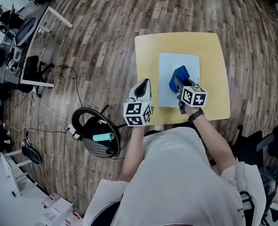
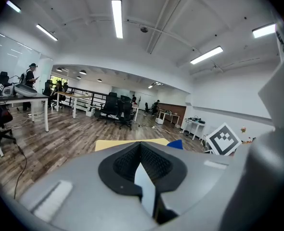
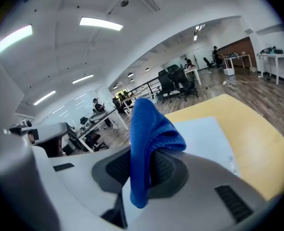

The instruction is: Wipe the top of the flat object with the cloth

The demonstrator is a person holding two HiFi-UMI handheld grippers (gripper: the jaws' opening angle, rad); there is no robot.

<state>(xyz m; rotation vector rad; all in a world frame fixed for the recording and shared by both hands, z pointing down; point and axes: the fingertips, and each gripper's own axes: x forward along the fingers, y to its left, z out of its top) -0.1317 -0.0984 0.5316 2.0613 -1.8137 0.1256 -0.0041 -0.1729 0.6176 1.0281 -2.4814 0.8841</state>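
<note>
Yellow table (image 1: 214, 46) holds flat sheet (image 1: 176, 62); right tool (image 1: 177, 83) pinches cloth (image 1: 181, 73) over it, left tool (image 1: 143, 84) closed.

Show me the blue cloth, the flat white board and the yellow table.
blue cloth (image 1: 180, 72): head view, its bunched fold.
flat white board (image 1: 176, 60): head view, bare far part.
yellow table (image 1: 147, 51): head view, bare left side.

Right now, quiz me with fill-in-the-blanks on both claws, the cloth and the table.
The crumpled fabric cloth in the right claw is ___.
The pale flat rectangular sheet lies on a square table coloured ___.
The left claw is shut and holds ___.
Missing: blue; yellow; nothing.
</note>
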